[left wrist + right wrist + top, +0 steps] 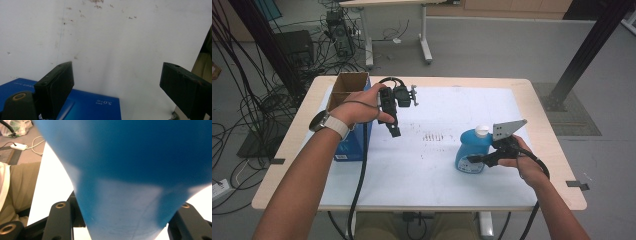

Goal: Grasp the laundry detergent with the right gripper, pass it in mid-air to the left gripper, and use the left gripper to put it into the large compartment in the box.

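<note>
Both grippers are over the white-topped wooden table (pixel 437 175). Left gripper (pixel 393 131) hangs in the person's left hand (pixel 357 110) just beside the open-topped blue cardboard box (pixel 354 140), which stands near the table's left edge with its brown inner flaps visible. Its jaws point down at the tabletop and stand wide apart; in the left gripper view nothing lies between them but bare white surface carrying small brown specks, and a corner of the blue box (pixel 82 105) shows low in that view beneath the left-hand jaw. Right gripper (pixel 474 160), held in the person's right hand (pixel 522 157), lies roughly level and points toward the left of the high view. Its jaws are clamped on the lower body of the translucent blue plastic bottle with a white cap (pixel 473 150). In the right gripper view the blue bottle (pixel 125 182) sits pressed between the two black jaws, one on each flank. The bottle stands upright on the right half of the table, well apart from the box and the left gripper. A grey three-cornered plate rides on top of the right gripper, just beside the white cap. Black cables trail from both grippers toward the near table edge.
</note>
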A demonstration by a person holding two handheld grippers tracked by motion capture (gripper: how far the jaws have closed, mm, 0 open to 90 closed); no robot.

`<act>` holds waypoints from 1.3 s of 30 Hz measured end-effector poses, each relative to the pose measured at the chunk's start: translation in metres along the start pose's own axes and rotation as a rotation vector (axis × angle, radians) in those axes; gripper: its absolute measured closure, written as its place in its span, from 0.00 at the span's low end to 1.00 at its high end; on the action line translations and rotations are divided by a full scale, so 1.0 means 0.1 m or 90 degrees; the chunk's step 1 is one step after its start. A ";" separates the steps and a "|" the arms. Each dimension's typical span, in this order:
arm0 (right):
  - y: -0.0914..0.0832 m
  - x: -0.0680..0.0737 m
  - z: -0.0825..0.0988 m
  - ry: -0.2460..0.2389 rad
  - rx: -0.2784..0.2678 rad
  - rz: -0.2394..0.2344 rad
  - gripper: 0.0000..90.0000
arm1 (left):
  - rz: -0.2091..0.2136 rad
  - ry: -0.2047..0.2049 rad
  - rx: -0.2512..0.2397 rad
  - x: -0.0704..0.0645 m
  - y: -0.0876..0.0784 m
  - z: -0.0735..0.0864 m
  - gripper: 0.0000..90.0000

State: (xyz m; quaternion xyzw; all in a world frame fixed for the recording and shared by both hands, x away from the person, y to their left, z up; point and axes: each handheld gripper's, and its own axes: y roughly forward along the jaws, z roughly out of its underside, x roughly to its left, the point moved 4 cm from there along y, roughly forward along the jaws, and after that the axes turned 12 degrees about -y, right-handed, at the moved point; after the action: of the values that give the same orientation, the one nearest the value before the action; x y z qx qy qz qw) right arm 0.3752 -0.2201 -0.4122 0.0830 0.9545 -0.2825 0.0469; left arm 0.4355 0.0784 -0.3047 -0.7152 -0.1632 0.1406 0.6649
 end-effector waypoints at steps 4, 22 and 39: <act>-0.03 -0.02 -0.07 0.004 -0.009 0.000 0.49 | -0.004 -0.003 -0.001 -0.01 -0.04 0.00 0.12; -0.21 -0.04 -0.58 0.016 0.001 -0.011 0.49 | -0.031 0.026 0.007 -0.16 -0.37 0.00 0.11; -0.25 -0.04 -1.05 -0.004 0.010 -0.022 0.49 | -0.044 0.054 0.017 -0.35 -0.82 -0.10 0.11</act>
State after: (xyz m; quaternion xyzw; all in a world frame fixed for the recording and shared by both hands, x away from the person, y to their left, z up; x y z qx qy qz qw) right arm 0.3698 -0.1836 -0.3111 0.0657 0.9535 -0.2907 0.0440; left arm 0.4037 0.0596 -0.2228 -0.7054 -0.1575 0.0892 0.6853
